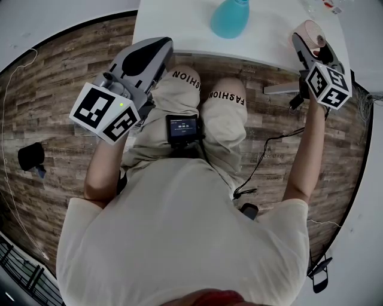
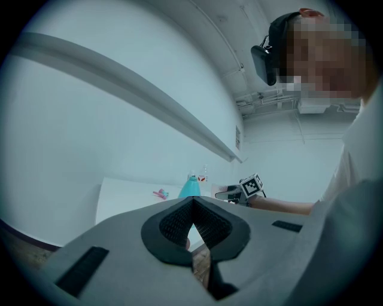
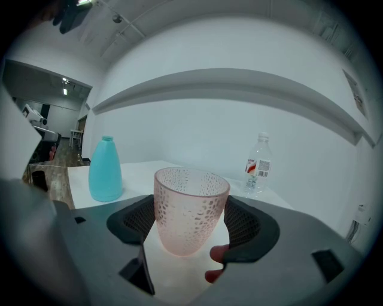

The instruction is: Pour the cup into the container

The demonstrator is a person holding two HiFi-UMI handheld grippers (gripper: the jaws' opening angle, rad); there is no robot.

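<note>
A pink dimpled cup (image 3: 190, 209) stands upright between the black pads of my right gripper (image 3: 191, 222), which is shut on it. In the head view that gripper (image 1: 306, 42) holds the cup (image 1: 312, 30) over the right end of the white table (image 1: 179, 24). A teal bottle-shaped container (image 1: 230, 17) stands on the table to the cup's left; the right gripper view has this container (image 3: 106, 169) at its left. My left gripper (image 1: 160, 46) hovers above the person's lap, off the table. Its pads (image 2: 206, 222) meet at the tip, with nothing held.
A clear water bottle (image 3: 257, 164) stands at the table's far right. A small pink item (image 2: 160, 193) lies on the table. A black device (image 1: 182, 128) rests on the person's lap. Cables and a black object (image 1: 30, 156) lie on the wooden floor.
</note>
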